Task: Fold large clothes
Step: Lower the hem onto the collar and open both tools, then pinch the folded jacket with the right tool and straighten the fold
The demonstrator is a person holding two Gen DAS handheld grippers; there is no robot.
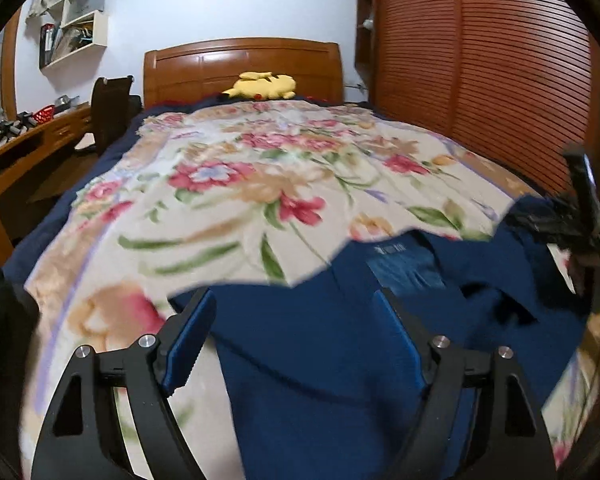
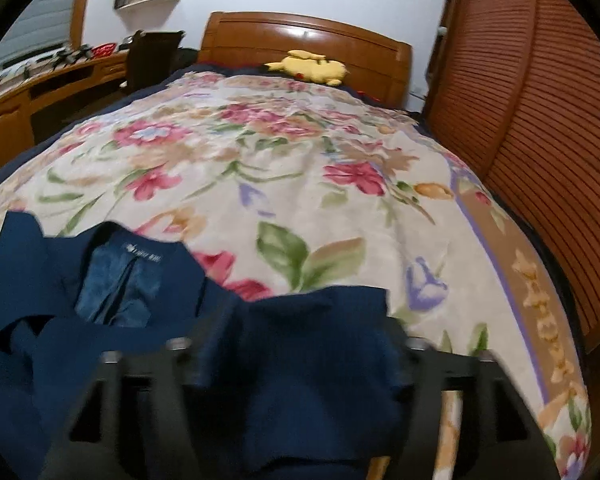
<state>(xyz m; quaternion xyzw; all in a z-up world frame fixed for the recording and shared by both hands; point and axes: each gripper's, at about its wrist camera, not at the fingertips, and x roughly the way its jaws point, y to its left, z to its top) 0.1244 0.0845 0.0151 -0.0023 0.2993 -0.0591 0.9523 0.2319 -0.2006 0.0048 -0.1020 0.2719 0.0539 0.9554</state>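
Black fingers of the left gripper [image 1: 296, 340] fill the bottom of the left wrist view, spread wide, their blue pads [image 1: 192, 340] standing apart with the navy coat [image 1: 320, 360] lying between and under them; the pads do not press on the cloth, and nothing hangs from them. In the right wrist view the right gripper [image 2: 296, 352] is smeared by motion blur, so its fingers read only as dark bars at either side, well apart, with a flap of the navy coat [image 2: 300, 360] lying between them; no pad can be seen closing on the fabric. That coat lies at the near end of the bed, on the floral blanket [image 1: 260, 184], collar away from the cameras, its lighter lining and a small white label [image 1: 388, 249] showing at the neck; the writing on the label is too blurred to read. Its lower part runs out of the bottom of both views. At the right edge of the left wrist view the other gripper [image 1: 580, 208] and part of a hand show over the coat's far side, blurred and cut off by the lens rim. A yellow plush toy [image 1: 262, 85] rests against the wooden headboard [image 1: 240, 60]. Beyond the left side of the bed, a wooden counter [image 1: 32, 136] carries a red basket [image 1: 44, 114] and some dark items too small to make out. Wall shelves [image 1: 76, 20] hold files and papers.
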